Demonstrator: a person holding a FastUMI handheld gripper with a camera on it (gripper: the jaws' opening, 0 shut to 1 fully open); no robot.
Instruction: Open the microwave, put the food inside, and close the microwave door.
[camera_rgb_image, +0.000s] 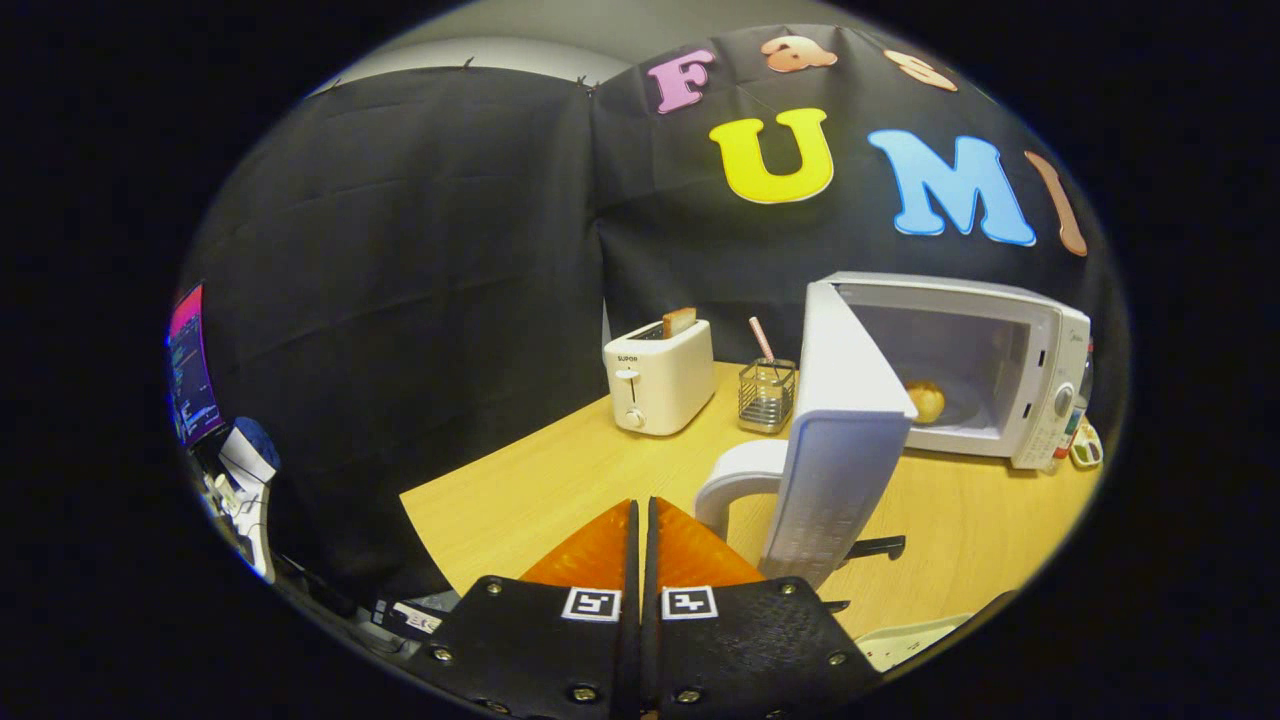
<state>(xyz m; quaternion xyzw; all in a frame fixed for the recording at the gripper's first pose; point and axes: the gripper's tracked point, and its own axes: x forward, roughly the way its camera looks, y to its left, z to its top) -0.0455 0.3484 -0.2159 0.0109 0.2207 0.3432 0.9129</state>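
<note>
White and boxy, the enamelled microwave (960, 370) stands on the pale wooden worktop (520, 490) at about two o'clock from the fingers (642, 530), its door (835, 440) swung wide toward them and a round golden bread roll (926, 400) already inside. The fingers are pressed together, holding nothing. That stiff, light door should swing freely; I'd push on its outer face near the curved white handle (735, 480) at one o'clock.

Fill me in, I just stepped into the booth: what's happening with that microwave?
A person is working with a hand-held gripper, its fingers closed together and holding nothing. Just ahead of them the microwave stands with its door swung wide open, and the food already sits inside. Closing the door looks like what remains. A toaster and a wire holder stand further back on the wooden table.
</note>
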